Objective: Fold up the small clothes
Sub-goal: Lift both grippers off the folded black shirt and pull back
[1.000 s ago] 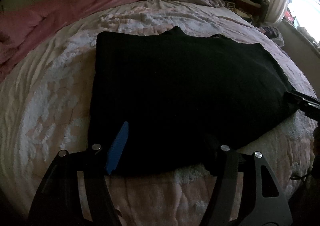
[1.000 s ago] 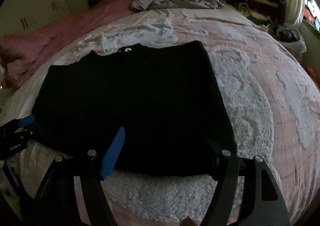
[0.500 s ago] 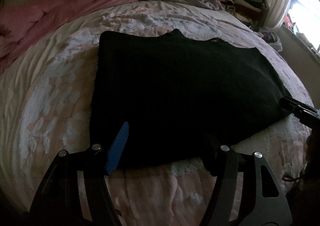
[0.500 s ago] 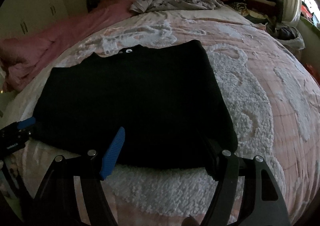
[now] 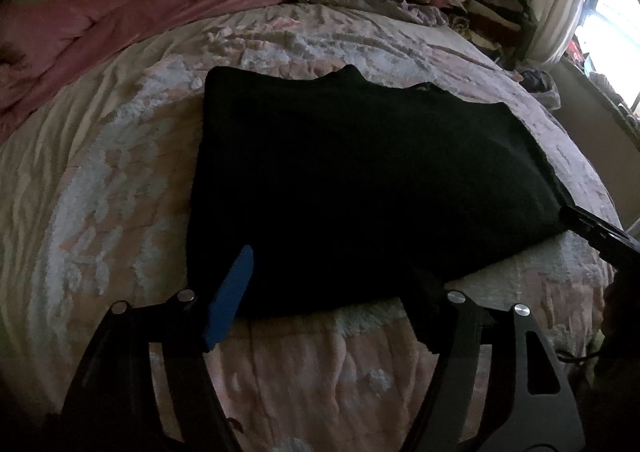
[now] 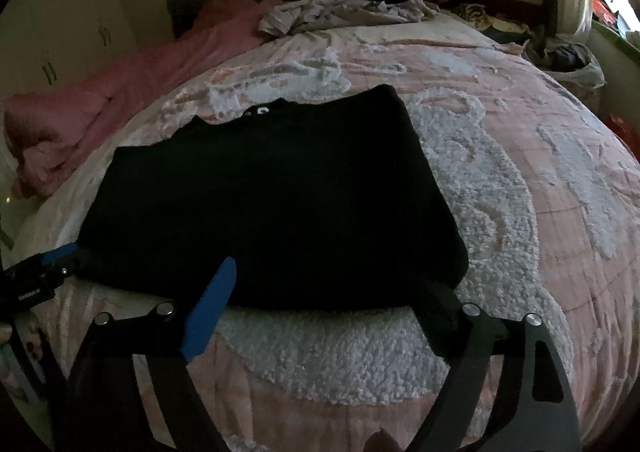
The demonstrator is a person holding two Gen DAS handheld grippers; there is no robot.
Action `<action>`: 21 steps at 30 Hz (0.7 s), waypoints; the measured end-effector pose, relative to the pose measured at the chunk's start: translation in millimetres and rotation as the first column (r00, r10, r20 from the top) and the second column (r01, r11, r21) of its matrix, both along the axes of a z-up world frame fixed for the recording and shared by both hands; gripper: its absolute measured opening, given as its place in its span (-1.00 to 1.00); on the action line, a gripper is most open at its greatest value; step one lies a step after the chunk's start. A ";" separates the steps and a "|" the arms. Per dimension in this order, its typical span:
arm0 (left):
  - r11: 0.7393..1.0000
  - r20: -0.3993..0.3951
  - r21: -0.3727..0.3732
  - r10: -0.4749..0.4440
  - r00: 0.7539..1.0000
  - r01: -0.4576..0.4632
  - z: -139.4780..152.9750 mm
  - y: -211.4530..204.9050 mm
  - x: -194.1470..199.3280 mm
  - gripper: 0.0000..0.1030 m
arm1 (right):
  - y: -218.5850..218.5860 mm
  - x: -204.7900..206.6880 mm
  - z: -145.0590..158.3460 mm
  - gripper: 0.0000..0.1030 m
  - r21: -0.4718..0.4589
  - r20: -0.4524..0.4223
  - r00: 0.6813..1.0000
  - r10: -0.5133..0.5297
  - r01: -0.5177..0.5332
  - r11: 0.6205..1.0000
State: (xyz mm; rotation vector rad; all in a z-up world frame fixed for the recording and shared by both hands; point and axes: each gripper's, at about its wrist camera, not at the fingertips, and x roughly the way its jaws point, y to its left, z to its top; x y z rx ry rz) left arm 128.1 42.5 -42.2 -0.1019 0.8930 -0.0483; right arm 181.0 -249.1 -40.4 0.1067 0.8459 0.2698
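A black garment [image 5: 360, 188] lies flat on the bed, its neckline toward the far side; it also shows in the right wrist view [image 6: 272, 204]. My left gripper [image 5: 332, 292] is open, its fingers wide apart just above the garment's near hem, at its left part. My right gripper [image 6: 336, 300] is open too, over the near hem at the garment's right part. Each gripper shows at the edge of the other's view: the right one [image 5: 596, 230], the left one [image 6: 40, 272]. Neither holds cloth.
The bed has a pink and white tufted cover [image 6: 500, 192]. A pink duvet [image 5: 120, 24] lies bunched at the far left. Loose pale clothes [image 6: 352, 12] and a stack of folded clothes [image 5: 472, 0] sit at the head. A window is at the right.
Both grippers have drawn back a little toward the near edge of the bed. The garment has not moved and the jaws have stayed open.
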 end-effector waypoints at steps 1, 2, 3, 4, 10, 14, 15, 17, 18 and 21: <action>1.000 0.001 -0.001 0.002 1.000 -0.002 0.7 0.2 -0.6 0.22 | -0.7 -1.9 1.5 0.76 0.003 0.006 1.000 -0.004 0.004 1.000; 1.000 0.000 -0.002 0.004 1.000 -0.004 1.3 0.5 -1.3 0.22 | -1.3 -3.2 2.9 0.77 0.007 0.011 1.000 -0.007 0.007 1.000; 1.000 0.001 -0.004 0.005 1.000 -0.005 2.9 1.6 -3.0 0.24 | -2.2 -4.3 3.8 0.78 0.010 0.014 1.000 -0.008 0.008 1.000; 1.000 0.003 -0.004 0.007 1.000 -0.007 3.8 1.7 -4.2 0.31 | -2.7 -5.0 4.5 0.79 0.011 0.016 1.000 -0.009 0.009 1.000; 1.000 0.016 0.000 0.014 1.000 -0.014 11.8 2.3 -12.1 0.51 | -8.8 -11.0 10.9 0.83 0.017 0.038 0.999 -0.038 0.037 0.999; 1.000 0.027 -0.003 0.014 1.000 -0.014 18.0 2.8 -16.6 0.71 | -14.2 -18.3 18.8 0.83 0.044 0.070 0.996 -0.058 0.055 0.998; 1.000 0.030 -0.001 0.014 0.999 -0.014 19.6 2.7 -17.8 0.71 | -14.7 -20.1 21.5 0.83 0.050 0.079 0.995 -0.059 0.055 0.997; 1.000 0.036 0.002 0.015 0.999 -0.015 22.8 2.9 -20.0 0.73 | -16.1 -24.4 27.3 0.83 0.057 0.097 0.993 -0.061 0.056 0.997; 1.000 0.039 0.003 0.017 0.999 -0.018 24.0 3.5 -20.9 0.75 | -16.5 -26.9 30.6 0.83 0.058 0.108 0.992 -0.063 0.057 0.997; 1.000 0.049 0.012 0.026 0.998 -0.026 28.8 5.1 -23.6 0.81 | -16.5 -33.1 40.0 0.89 0.061 0.132 0.989 -0.063 0.055 0.997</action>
